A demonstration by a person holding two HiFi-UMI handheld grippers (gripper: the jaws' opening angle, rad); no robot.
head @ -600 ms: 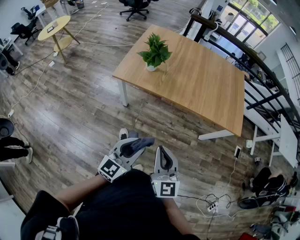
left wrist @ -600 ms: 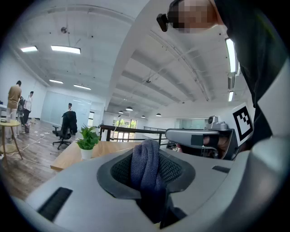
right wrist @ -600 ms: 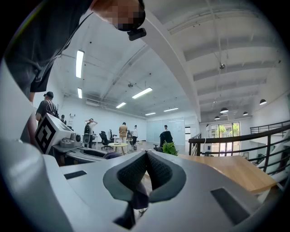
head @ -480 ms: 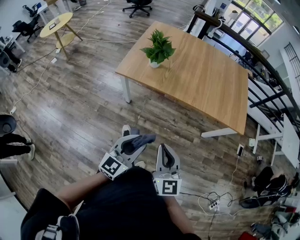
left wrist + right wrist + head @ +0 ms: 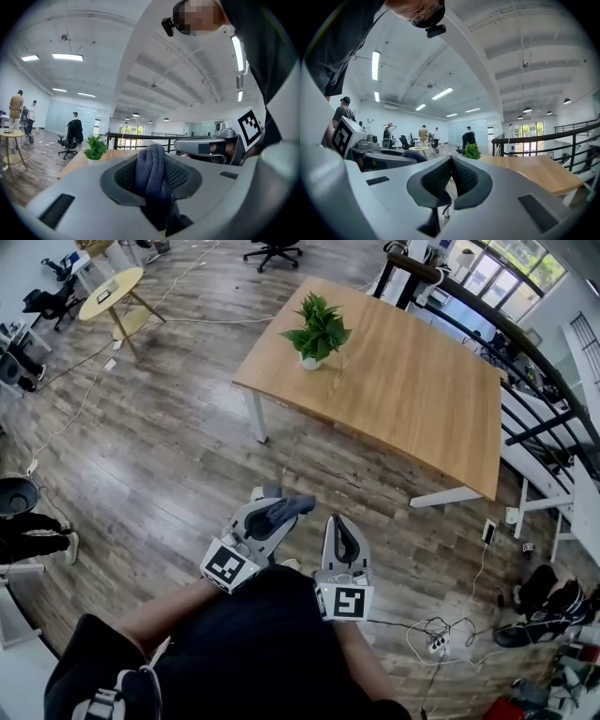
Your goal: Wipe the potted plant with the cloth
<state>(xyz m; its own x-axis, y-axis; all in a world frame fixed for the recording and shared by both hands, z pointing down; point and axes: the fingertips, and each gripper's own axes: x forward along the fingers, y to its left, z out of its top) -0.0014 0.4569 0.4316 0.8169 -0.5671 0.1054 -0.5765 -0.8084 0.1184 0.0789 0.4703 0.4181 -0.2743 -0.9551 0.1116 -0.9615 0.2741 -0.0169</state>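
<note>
The person stands on a wooden floor (image 5: 159,456), well short of a big wooden table (image 5: 412,399), with both tools held close to the body and aimed toward it.

The left gripper (image 5: 274,517) is clamped on a dark blue-grey cloth (image 5: 289,507). In the left gripper view the cloth (image 5: 151,171) is a thick fold squeezed between the two dark pads of that gripper (image 5: 152,161), bulging above them and hanging down in front.

The right gripper (image 5: 336,527) sits just to the right of the left one. In its own view the jaws of the right gripper (image 5: 451,165) are pressed together, pad against pad, with nothing between them.

The potted plant (image 5: 319,330) stands upright in a small white pot on the far left part of the table, close to its left edge and well apart from both grippers. It shows small and distant in the left gripper view (image 5: 96,146) and in the right gripper view (image 5: 471,151).

Farther off to the left stand a round yellow table (image 5: 117,293) and an office chair (image 5: 272,251). A dark railing (image 5: 511,352) runs along the right side, and a power strip (image 5: 438,643) lies on the near floor to the right.
</note>
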